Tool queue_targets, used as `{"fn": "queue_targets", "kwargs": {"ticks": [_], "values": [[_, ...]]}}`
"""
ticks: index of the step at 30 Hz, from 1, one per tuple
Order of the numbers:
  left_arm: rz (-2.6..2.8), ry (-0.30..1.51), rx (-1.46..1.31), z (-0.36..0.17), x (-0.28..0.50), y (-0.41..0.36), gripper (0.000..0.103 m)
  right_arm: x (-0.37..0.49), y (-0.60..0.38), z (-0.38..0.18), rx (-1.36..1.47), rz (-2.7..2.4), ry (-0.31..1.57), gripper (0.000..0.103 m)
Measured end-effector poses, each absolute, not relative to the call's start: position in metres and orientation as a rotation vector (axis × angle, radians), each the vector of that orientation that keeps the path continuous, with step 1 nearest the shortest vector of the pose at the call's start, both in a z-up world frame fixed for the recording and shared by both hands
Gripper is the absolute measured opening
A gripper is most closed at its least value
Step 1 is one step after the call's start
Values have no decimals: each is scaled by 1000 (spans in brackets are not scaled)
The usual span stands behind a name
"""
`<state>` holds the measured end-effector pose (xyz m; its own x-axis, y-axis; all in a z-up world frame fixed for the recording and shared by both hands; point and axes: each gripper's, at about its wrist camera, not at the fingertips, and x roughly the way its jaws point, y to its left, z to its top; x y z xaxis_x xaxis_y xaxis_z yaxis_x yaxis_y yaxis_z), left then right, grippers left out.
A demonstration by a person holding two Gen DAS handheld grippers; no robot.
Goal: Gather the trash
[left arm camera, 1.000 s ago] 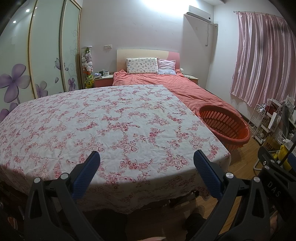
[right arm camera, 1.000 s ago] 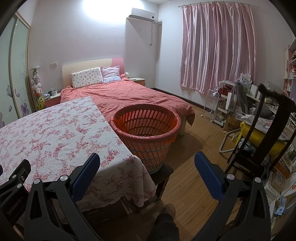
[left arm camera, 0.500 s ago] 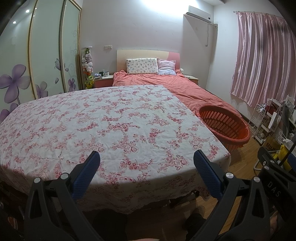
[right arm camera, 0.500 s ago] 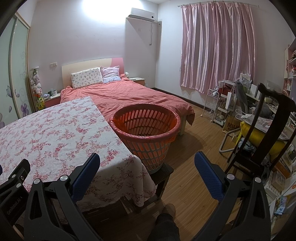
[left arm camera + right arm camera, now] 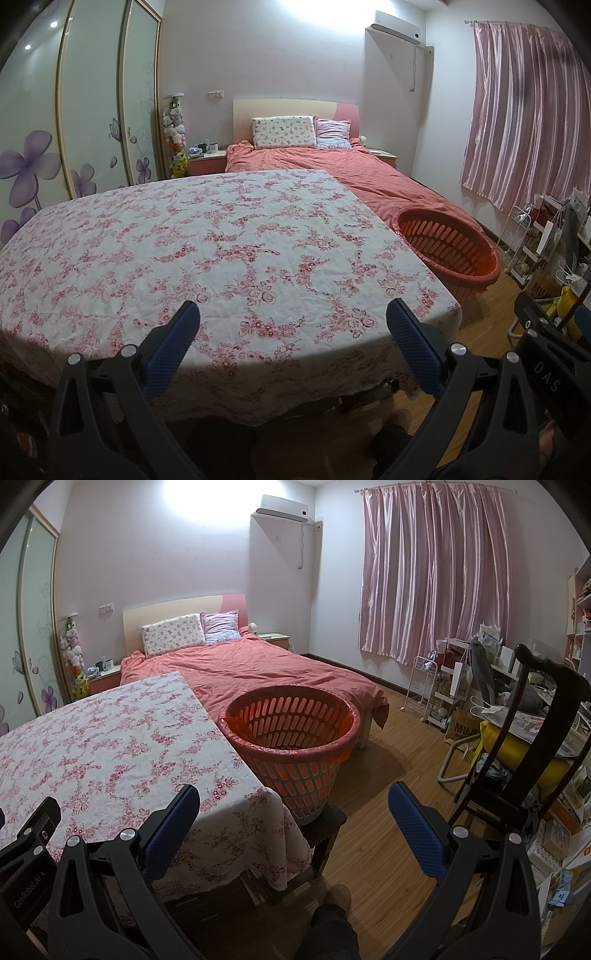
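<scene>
Basket (image 5: 291, 738) round, slotted orange plastic (pink liner), beside tablecloth (image 5: 110, 760)

You are in a home bedroom: made bed (image 5: 258, 668) with pillows (image 5: 173, 638), pink curtains (image 5: 436, 576), floral wardrobe doors (image 5: 85, 110), wall air conditioner (image 5: 282, 509).

A floral cloth (image 5: 229, 258) covers the tabletop. Behind it stands a bed (image 5: 258, 672) with two pillows (image 5: 173, 638). Pink curtains (image 5: 436, 583) hang at right, above a white rack (image 5: 421, 683). A dark chair (image 5: 517, 738) stands near the clutter.
</scene>
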<state>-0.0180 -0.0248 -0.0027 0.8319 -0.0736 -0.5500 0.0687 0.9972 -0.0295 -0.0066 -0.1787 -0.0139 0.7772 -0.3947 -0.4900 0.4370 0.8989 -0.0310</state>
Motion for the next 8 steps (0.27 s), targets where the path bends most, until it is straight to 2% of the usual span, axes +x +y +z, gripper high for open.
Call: {"fn": "queue_targets", "kwargs": {"ticks": [8], "values": [[-74, 585, -8, -3, -18, -25, 99, -7, -178, -13, 86, -450, 510, 101]]}}
